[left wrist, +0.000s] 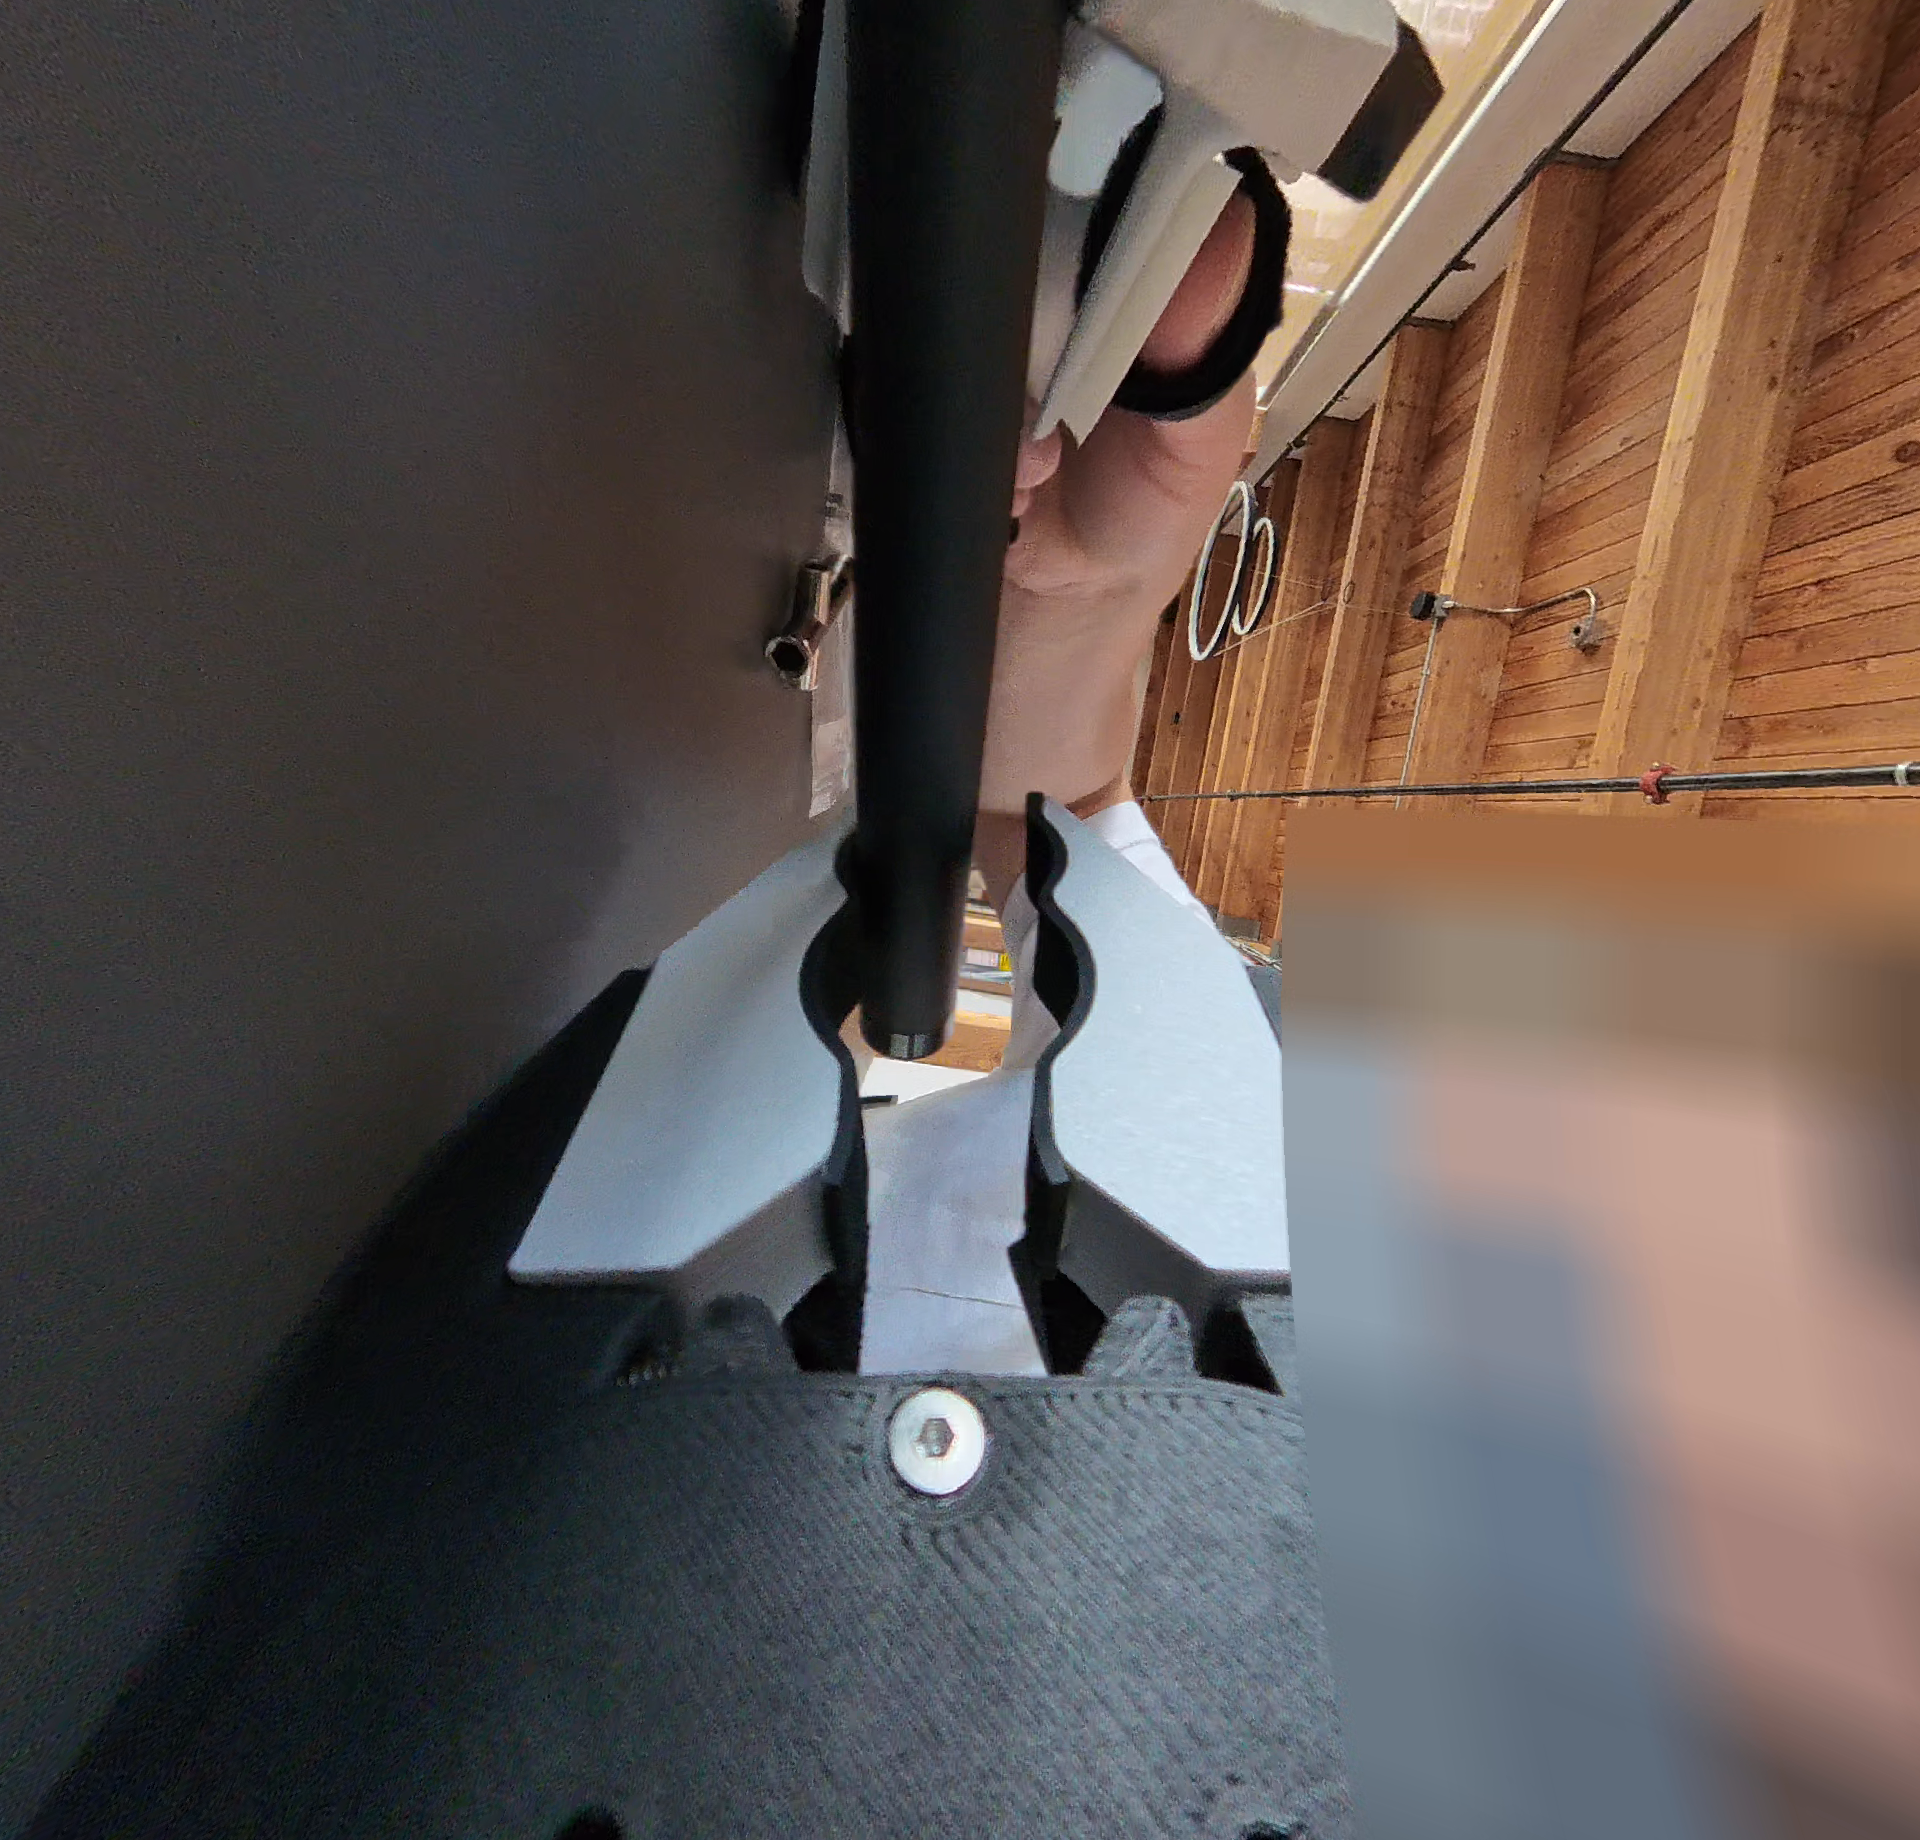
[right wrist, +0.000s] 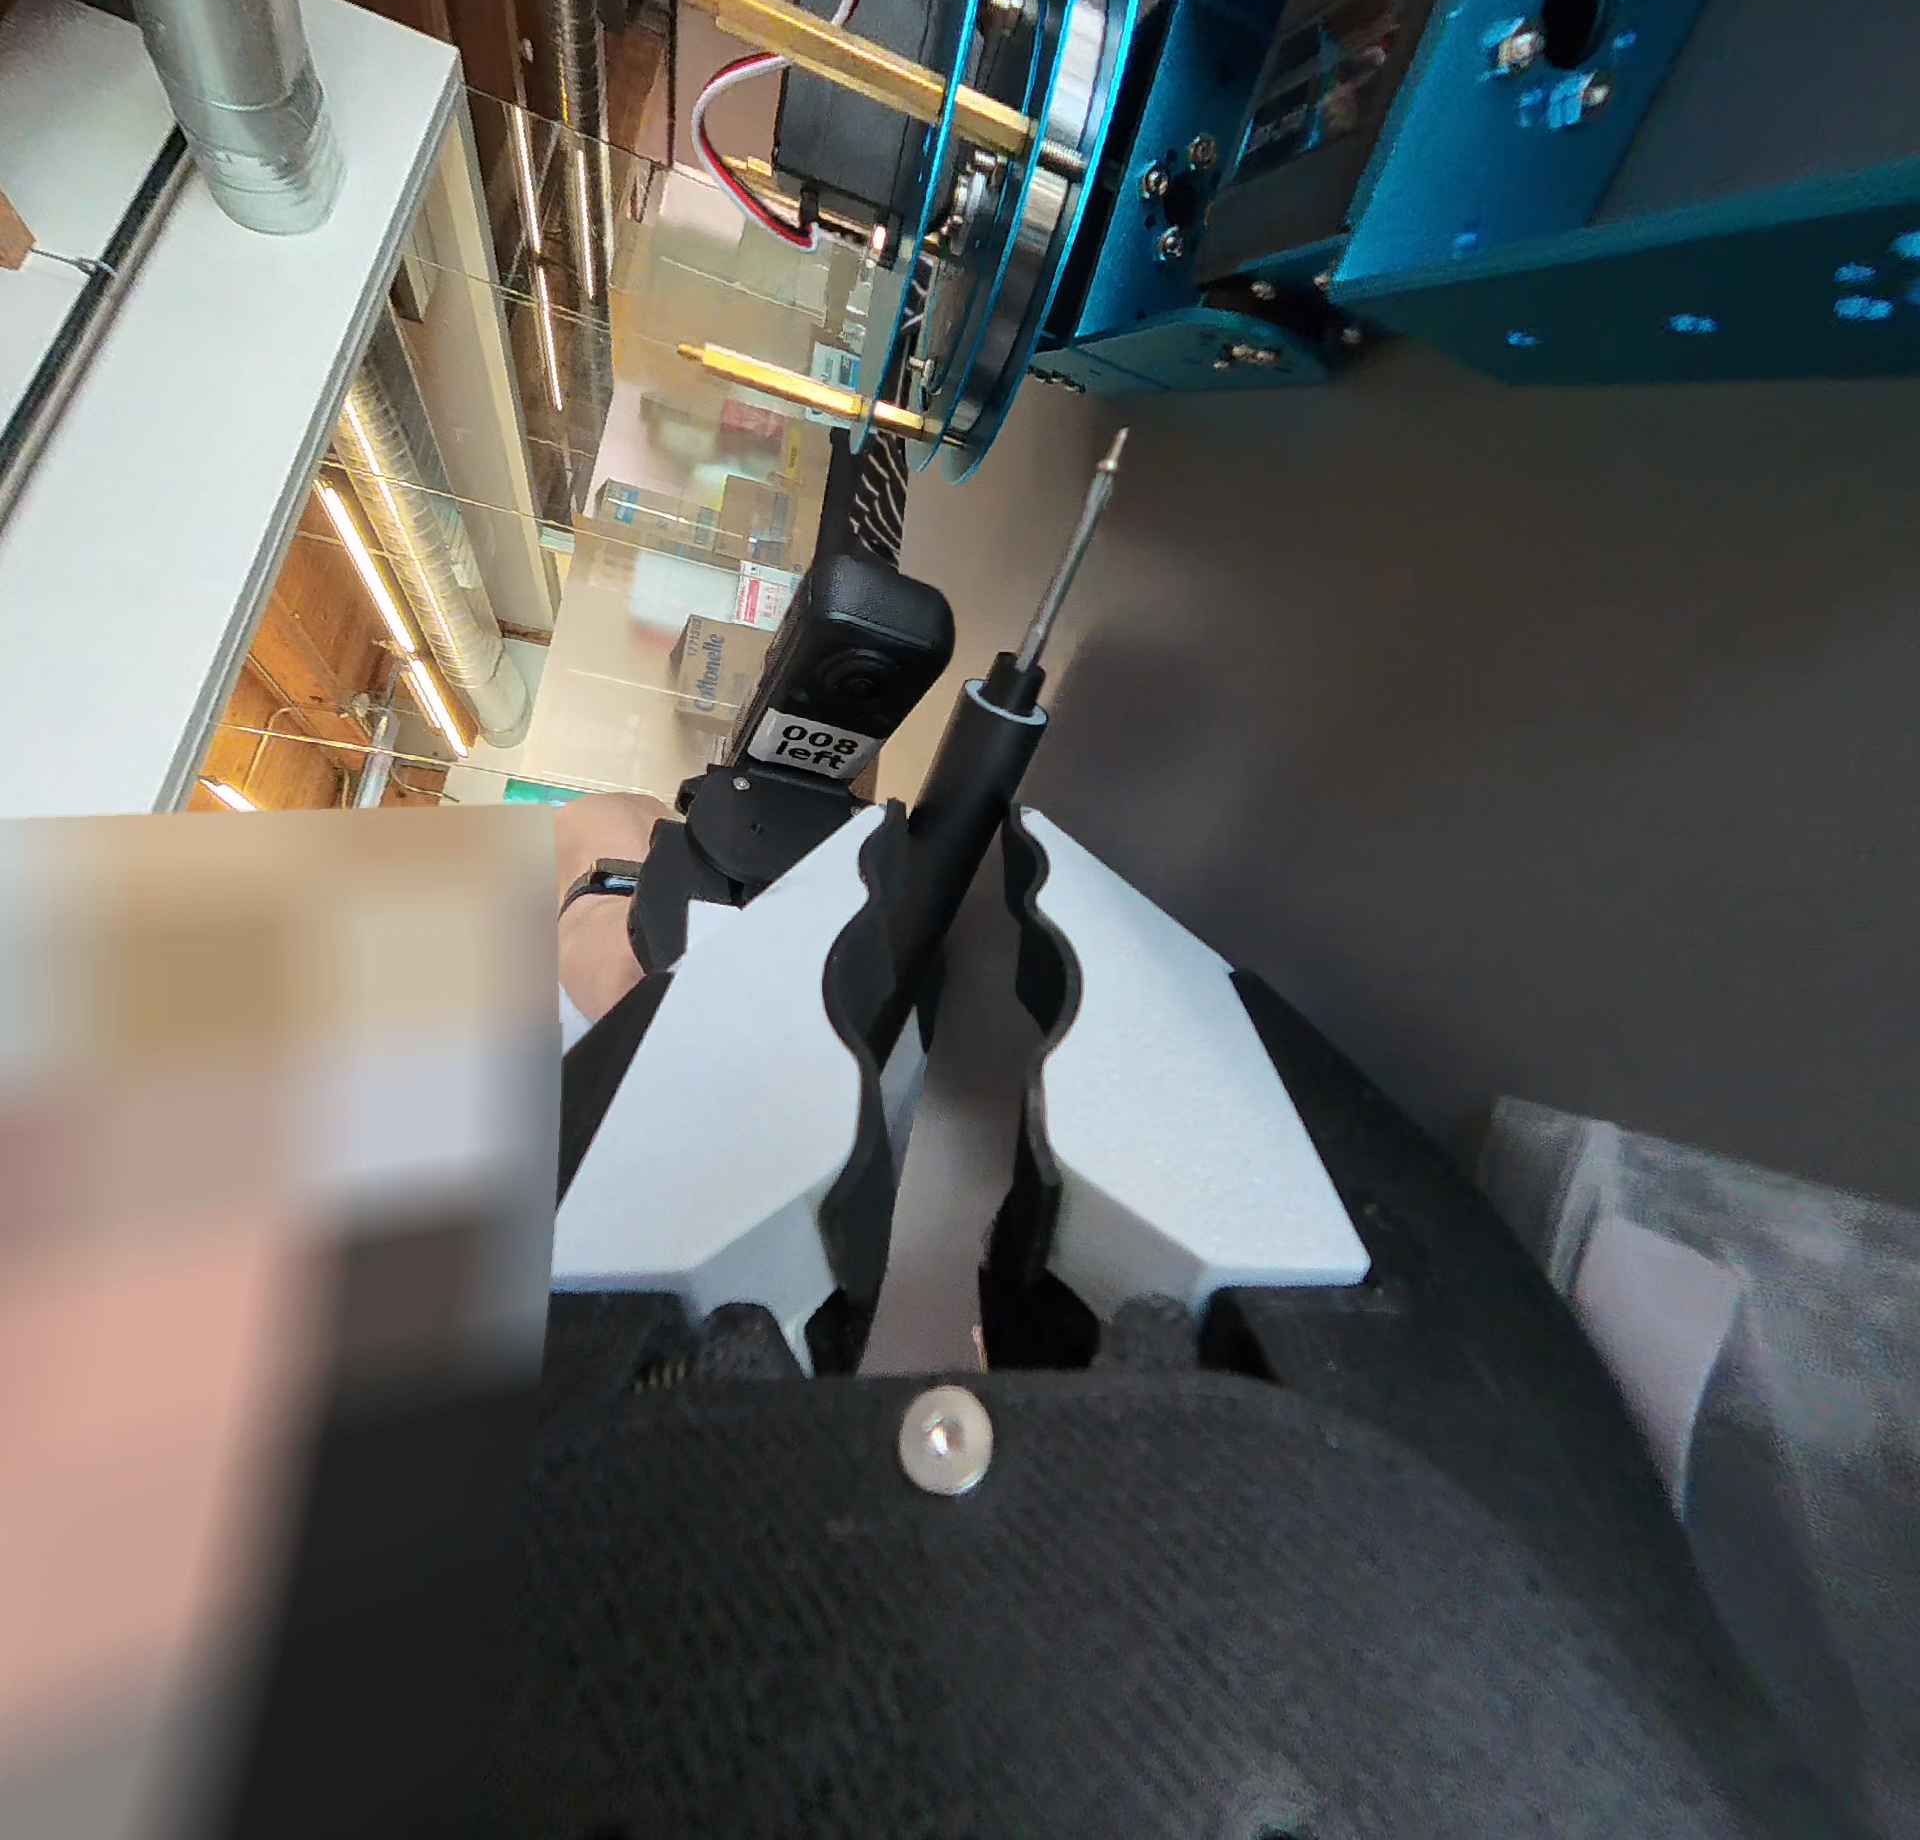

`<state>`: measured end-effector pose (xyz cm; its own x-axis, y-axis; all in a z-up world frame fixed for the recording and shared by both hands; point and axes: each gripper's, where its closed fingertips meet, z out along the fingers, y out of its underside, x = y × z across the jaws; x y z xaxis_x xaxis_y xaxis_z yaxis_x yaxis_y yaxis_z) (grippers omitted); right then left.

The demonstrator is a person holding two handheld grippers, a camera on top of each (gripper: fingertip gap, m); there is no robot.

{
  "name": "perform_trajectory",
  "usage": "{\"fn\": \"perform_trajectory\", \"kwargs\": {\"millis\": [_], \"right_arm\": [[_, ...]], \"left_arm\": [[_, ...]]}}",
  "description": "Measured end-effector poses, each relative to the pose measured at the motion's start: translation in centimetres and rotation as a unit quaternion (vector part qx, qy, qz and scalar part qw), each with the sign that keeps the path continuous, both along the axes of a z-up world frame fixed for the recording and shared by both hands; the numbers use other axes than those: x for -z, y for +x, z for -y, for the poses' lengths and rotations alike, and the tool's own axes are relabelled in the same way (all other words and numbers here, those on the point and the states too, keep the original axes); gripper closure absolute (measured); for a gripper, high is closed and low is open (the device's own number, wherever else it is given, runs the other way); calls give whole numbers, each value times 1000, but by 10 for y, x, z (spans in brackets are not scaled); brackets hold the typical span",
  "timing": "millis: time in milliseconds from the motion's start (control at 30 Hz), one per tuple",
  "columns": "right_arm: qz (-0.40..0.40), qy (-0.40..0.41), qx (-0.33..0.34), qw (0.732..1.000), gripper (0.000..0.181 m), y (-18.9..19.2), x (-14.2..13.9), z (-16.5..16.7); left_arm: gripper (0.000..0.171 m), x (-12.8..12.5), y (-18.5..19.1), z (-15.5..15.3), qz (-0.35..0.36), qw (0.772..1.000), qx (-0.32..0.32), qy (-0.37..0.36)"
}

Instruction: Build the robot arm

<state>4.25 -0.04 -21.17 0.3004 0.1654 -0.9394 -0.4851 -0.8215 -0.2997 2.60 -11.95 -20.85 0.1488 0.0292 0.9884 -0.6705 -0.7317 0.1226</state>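
Observation:
A screwdriver with a black handle (right wrist: 961, 814) and a thin metal shaft (right wrist: 1070, 554) sits between my right gripper's (right wrist: 951, 834) white fingers, which close on the handle. The shaft tip points toward a blue metal robot assembly (right wrist: 1299, 232). In the left wrist view the same handle (left wrist: 935, 440) runs down to my left gripper (left wrist: 935, 855). Its end rests against the left pad (left wrist: 831, 969), with a gap to the other pad, so the left jaws stand open. The right gripper (left wrist: 1101, 180) shows above, hugging the handle, with a hand (left wrist: 1101, 595) behind it.
A dark grey surface (left wrist: 364, 543) fills one side of both views. A small metal socket piece (left wrist: 802, 637) lies on it near the handle. Brass standoffs and a wired black servo (right wrist: 862, 55) sit on the blue assembly. Wooden walls, ducting and cardboard boxes are behind. Across from one pair of fingers to the other is roughly 11 cm.

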Motion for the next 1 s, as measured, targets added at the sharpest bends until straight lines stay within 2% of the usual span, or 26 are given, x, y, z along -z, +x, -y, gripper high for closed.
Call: {"fn": "perform_trajectory", "kwargs": {"millis": [267, 367, 600, 1000], "right_arm": [[-7, -15, -14, 1000, 163, 1, 2, 0], [-14, -25, -18, 999, 163, 2, 2, -2], [-9, -42, -24, 999, 163, 4, 6, -5], [12, -21, -42, 999, 163, 4, 5, -11]], "left_arm": [[157, 4, -3, -8, -21, 999, -39, -13], [161, 5, -2, -7, -23, 999, -27, -7], [158, 2, 5, -10, -30, 998, -29, -37], [162, 4, 10, -11, -40, 998, -23, -33]]}}
